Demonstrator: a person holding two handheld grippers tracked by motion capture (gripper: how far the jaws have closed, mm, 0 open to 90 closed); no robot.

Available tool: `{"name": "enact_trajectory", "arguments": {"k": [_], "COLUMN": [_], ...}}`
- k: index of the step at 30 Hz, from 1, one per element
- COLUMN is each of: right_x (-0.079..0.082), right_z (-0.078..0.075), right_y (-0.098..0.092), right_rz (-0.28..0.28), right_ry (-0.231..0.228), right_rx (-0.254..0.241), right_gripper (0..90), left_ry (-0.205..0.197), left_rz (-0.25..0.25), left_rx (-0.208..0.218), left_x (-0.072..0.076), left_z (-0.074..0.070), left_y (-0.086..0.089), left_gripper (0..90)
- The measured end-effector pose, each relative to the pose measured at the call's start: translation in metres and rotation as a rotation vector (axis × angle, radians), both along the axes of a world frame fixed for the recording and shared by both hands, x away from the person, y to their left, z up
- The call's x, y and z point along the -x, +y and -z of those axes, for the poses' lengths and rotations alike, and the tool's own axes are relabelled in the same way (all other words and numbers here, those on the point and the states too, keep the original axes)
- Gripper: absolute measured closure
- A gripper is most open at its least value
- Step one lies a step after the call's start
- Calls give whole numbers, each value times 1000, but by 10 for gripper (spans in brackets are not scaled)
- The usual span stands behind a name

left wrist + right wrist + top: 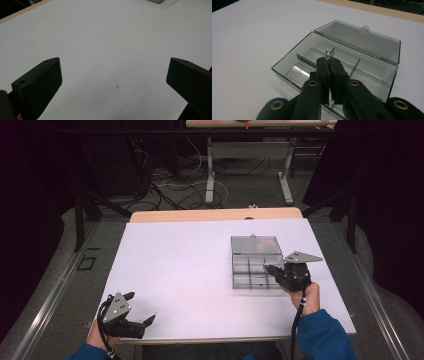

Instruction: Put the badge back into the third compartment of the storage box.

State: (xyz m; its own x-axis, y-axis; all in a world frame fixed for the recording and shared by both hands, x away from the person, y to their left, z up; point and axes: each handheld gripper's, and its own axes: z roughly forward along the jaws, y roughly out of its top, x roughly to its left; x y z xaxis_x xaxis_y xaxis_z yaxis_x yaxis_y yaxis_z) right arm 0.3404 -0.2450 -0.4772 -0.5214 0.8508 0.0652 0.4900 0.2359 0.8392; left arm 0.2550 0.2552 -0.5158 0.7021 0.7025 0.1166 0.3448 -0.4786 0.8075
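A clear plastic compartment box (255,268) lies on the right half of the white table, its lid (256,244) folded open toward the far side. In the right gripper view the box (294,68) has thin dividers and looks bare inside. My right gripper (328,59) hangs over the box with its jaws shut on a tiny silvery screw-like part (327,53) that sticks out past the tips. From above, that gripper (269,268) sits over the box's middle compartments. My left gripper (140,309) rests at the table's near left corner, open, with bare table between its fingers (40,85).
A white sheet covers the table (180,270), whose wooden edge (215,214) runs along the far side. Beyond it are floor cables (165,190) and another table's legs (210,175). A small dark mark (117,86) shows on the sheet between the left jaws.
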Motion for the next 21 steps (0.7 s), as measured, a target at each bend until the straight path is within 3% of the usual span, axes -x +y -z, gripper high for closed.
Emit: {"name": "enact_trajectory", "arguments": {"k": [21], "right_x": [-7], "right_z": [2], "right_y": [-11], "right_rz": [44], "right_ry": [-8], "right_rx": [18], "right_gripper": [874], "left_ry": [-2], "left_rz": [2], "left_rx": [-2], "left_x": [1], "left_z": [0], "left_y": [0], "left_gripper": [4]}}
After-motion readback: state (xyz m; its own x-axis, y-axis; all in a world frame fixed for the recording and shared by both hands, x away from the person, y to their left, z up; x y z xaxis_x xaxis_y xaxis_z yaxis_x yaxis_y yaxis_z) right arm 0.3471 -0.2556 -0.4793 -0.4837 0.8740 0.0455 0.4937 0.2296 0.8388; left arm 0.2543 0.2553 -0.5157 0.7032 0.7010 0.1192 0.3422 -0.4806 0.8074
